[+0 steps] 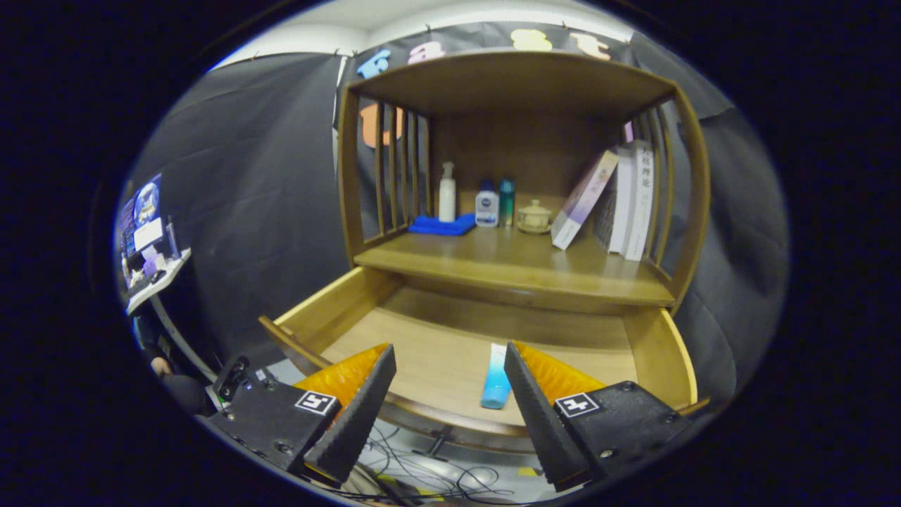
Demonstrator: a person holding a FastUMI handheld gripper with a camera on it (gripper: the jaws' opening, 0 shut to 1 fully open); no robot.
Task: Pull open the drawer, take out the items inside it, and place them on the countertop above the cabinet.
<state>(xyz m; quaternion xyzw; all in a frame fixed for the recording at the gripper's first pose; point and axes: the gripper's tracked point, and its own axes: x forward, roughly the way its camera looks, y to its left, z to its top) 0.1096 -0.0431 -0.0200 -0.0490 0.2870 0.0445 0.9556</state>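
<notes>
Inside open drawer (654,352): blue tube (495,380)

Blue tube (496,379) perhaps partly behind finger (535,408)

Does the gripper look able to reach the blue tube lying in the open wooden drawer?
Probably yes: the gripper is open, the blue tube lies uncovered beside one finger, nothing between them.
</notes>
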